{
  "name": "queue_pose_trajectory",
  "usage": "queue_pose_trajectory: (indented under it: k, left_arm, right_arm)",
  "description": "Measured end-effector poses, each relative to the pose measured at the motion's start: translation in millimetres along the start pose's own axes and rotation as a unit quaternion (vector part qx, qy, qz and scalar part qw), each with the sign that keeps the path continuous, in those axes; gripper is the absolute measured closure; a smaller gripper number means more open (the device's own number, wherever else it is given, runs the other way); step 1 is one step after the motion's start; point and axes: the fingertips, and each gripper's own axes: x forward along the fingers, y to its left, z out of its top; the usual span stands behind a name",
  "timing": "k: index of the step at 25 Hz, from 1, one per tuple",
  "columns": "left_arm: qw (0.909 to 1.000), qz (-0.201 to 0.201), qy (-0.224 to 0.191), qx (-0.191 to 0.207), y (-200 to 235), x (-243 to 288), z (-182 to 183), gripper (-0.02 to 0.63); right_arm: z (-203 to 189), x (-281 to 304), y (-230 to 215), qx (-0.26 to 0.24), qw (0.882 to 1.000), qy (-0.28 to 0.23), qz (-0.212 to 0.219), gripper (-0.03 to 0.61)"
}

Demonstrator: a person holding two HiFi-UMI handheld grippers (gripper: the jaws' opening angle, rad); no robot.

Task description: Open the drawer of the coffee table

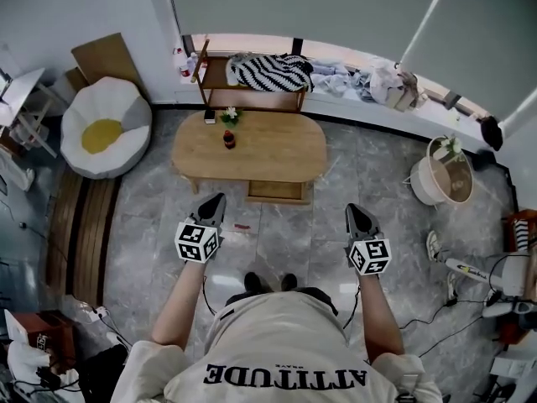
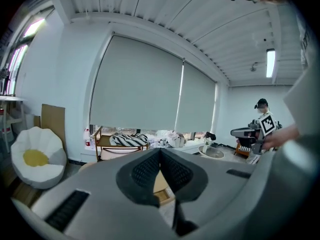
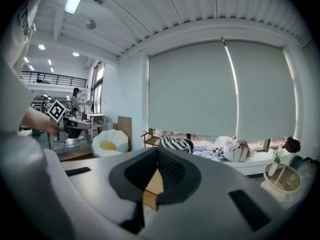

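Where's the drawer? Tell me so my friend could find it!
Find the oval wooden coffee table in the middle of the grey floor. On its side nearest the person, the drawer juts out from under the top. It is the only boxy, square-cornered part of that rounded table.

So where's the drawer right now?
Head view, centre: the drawer sits under the coffee table's near edge, slightly right of its middle.

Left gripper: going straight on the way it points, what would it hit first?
Probably the coffee table, its front edge near the drawer; nothing else shows ahead of the left gripper, though depth is unclear.
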Motion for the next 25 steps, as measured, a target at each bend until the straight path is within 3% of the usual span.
queue_pose_trajectory:
  k: [25]
  left_arm:
    - [0.9993,0.036,-0.009,0.005,-5.6,-1.2,9.9,0.594]
  right_arm:
    - [4.3,8.3,-31.9,-0.021,0.999,0.006,0.026,0.560]
